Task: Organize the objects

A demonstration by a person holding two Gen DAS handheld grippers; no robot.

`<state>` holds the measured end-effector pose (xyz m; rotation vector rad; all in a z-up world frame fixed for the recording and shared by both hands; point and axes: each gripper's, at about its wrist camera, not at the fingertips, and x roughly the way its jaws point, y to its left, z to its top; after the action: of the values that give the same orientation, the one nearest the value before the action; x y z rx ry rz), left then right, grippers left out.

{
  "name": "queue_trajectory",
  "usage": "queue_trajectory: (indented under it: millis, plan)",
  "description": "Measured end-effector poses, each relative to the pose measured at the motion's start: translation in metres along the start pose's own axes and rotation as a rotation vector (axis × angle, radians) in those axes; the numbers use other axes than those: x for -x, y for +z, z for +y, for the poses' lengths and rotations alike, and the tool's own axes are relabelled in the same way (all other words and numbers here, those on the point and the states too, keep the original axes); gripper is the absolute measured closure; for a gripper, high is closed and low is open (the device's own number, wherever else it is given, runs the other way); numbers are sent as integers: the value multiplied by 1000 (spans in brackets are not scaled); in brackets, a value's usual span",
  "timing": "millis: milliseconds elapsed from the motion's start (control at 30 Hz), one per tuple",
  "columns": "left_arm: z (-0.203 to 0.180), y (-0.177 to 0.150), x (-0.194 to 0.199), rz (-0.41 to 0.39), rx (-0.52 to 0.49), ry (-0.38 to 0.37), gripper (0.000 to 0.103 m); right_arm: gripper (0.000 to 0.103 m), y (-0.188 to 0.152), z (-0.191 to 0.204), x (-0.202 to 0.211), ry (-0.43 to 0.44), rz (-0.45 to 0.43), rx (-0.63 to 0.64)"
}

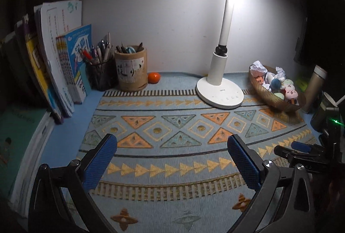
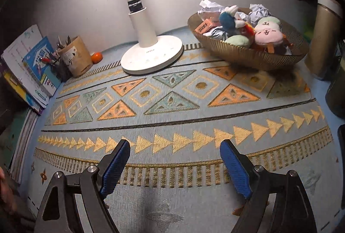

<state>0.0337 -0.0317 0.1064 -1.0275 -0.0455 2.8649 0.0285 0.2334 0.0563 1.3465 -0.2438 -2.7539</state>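
A gold wire basket (image 1: 269,96) (image 2: 241,56) at the back right holds plush toys (image 2: 267,31), crumpled paper (image 2: 210,6) and a small orange box (image 2: 204,27). An orange tangerine (image 1: 154,77) (image 2: 96,57) lies by the wall next to a bamboo pen holder (image 1: 131,69) (image 2: 75,56). My left gripper (image 1: 172,142) is open and empty, above the patterned mat (image 1: 172,125). My right gripper (image 2: 174,147) is open and empty above the mat's front part; it also shows in the left wrist view (image 1: 301,147) at the right edge.
A white desk lamp (image 1: 220,90) (image 2: 151,54) stands at the back middle. Books (image 1: 60,64) (image 2: 32,73) lean at the left beside a mesh pen cup (image 1: 99,73). A gold thermos (image 1: 314,86) (image 2: 323,38) stands right of the basket.
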Motion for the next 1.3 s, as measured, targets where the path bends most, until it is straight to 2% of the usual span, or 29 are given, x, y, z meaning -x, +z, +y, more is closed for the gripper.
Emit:
queue_trajectory:
  millis: [100, 200, 367, 567, 667, 767, 1300]
  plan:
    - [-6, -26, -34, 54, 37, -24, 1, 19, -5, 5, -13, -62, 10, 31]
    - [-15, -43, -54, 77, 43, 1, 1, 19, -5, 1, -21, -99, 26, 47]
    - [-25, -51, -74, 127, 37, 68, 1, 18, -3, -1, -27, -110, 38, 52]
    - [-21, -57, -95, 241, 55, 63, 1, 5, -1, 6, -36, -128, 69, 101]
    - [-20, -57, -96, 242, 50, 74, 1, 0, -1, 8, -39, -126, 80, 116]
    - [-26, -58, -98, 256, 11, 101, 0, 0, -1, 9, -40, -126, 80, 116]
    - [-25, -57, -98, 257, 11, 92, 0, 0, 10, 10, -49, -161, 65, 82]
